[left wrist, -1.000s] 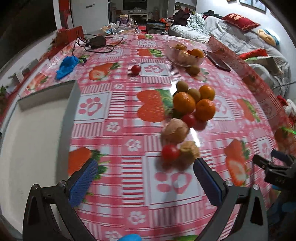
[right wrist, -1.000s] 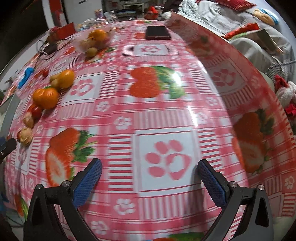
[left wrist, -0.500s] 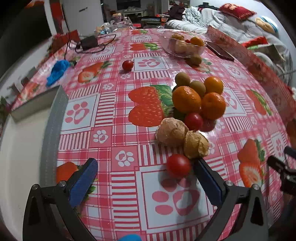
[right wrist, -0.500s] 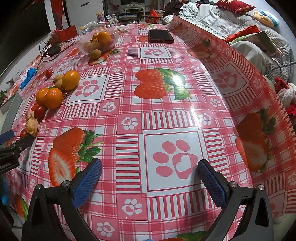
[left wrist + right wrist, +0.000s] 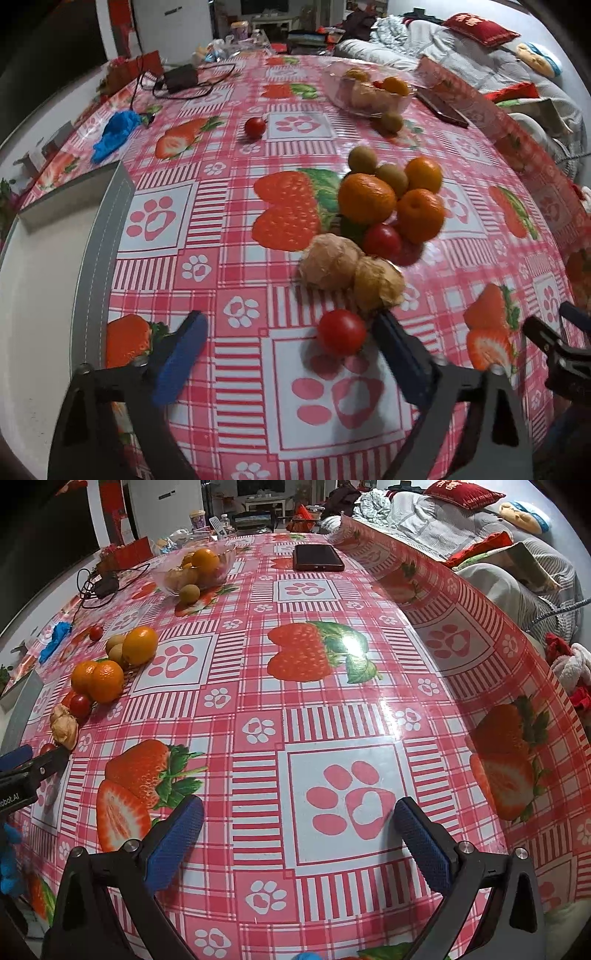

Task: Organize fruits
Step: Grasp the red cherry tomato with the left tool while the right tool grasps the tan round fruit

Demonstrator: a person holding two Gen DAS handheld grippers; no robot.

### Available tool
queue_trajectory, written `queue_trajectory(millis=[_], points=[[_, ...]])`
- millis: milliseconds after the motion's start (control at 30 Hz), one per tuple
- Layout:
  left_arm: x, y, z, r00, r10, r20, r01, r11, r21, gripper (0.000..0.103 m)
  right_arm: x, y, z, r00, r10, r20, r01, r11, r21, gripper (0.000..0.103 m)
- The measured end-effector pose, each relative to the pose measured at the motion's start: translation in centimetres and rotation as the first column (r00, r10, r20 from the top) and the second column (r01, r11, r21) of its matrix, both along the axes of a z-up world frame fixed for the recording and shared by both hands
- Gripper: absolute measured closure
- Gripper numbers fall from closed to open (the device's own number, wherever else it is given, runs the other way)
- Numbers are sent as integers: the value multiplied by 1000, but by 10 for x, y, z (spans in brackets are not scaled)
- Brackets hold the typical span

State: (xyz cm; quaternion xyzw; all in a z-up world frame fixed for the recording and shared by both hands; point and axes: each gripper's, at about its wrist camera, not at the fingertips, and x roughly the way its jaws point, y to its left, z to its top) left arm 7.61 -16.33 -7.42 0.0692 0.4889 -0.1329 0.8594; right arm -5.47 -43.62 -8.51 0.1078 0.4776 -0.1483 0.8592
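- Two grippers point down at the tablecloth [image 5: 369, 686]; the right gripper [image 5: 295, 830] gapes wide over bare cloth
- left gripper [image 5: 284, 349] has just been narrowing, jaws apart, a tomato [image 5: 341, 332] between them just beside the right pad
- beyond it, two husked fruits [image 5: 349, 273], then oranges [image 5: 365, 199]
- farthest, a fruit bowl [image 5: 369, 92]

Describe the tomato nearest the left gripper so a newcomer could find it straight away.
Start at the fruit cluster in the middle of the pink strawberry tablecloth. At its near end lie two papery tan husked fruits; just in front of them sits the small red tomato, beside the left gripper's right-hand pad. It is smooth, glossy red and alone.
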Motion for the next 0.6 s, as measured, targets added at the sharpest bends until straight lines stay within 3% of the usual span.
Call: queue_trajectory(millis=[233, 300, 367, 467, 600], points=[[-6, -6, 5, 999, -27, 20, 27, 1000, -16, 44, 0, 1, 1, 1000, 1, 3, -1, 1000, -1, 0], [-7, -8, 6, 999, -36, 23, 36, 999, -18, 66, 0, 1, 0, 1000, 1, 1, -1, 1000, -1, 0], [-8, -7, 7, 999, -34, 23, 34, 999, -16, 75, 1, 2, 1, 1000, -3, -13, 3, 1000, 4, 0], [-10, 1, 7, 1000, -22, 20, 22, 1000, -20, 78, 8, 7, 3, 998, -1, -55, 3, 1000, 25, 0], [-19, 20, 6, 999, -10, 36, 11, 1000, -3, 78, 19, 30, 7, 995, 80, -65, -76, 996, 55, 0]])
